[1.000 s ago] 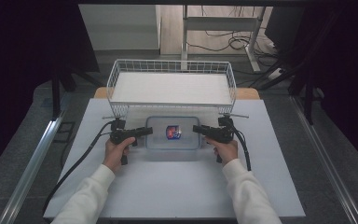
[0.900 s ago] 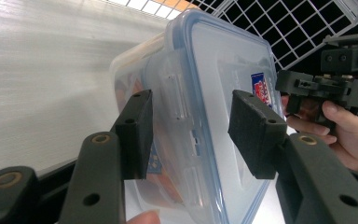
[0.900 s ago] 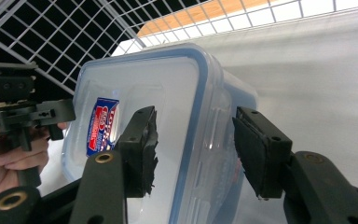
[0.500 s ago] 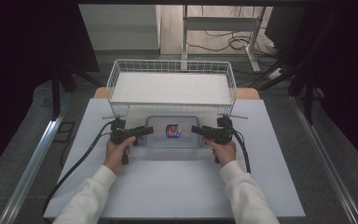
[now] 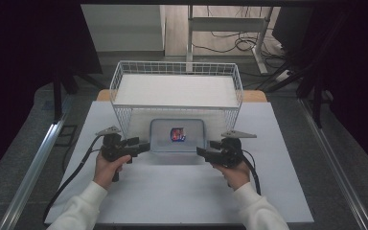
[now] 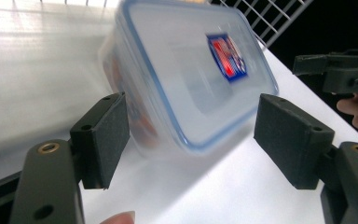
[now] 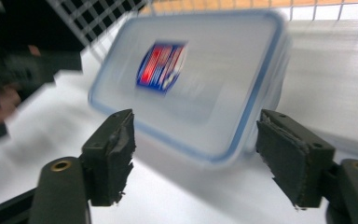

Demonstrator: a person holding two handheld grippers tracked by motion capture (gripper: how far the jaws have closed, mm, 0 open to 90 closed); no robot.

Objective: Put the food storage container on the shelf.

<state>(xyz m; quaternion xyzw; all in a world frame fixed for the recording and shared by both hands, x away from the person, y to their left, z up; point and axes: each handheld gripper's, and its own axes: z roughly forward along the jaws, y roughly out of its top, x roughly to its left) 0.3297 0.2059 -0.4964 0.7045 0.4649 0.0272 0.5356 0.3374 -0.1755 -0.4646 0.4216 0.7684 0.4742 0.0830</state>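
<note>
The lidded plastic container [image 5: 177, 135] is seen flat on the white table [image 5: 172, 187] just before the wire basket [image 5: 177, 88], long axis left-right, flanked evenly by the left gripper [image 5: 143, 146] and right gripper [image 5: 202, 152], both spread, neither touching.

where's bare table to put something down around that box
Free: white board near edge between the forearms, and its strips left and right of the wire basket. Crowded: lidded container against the basket front, left tongs and right tongs flanking it.
</note>
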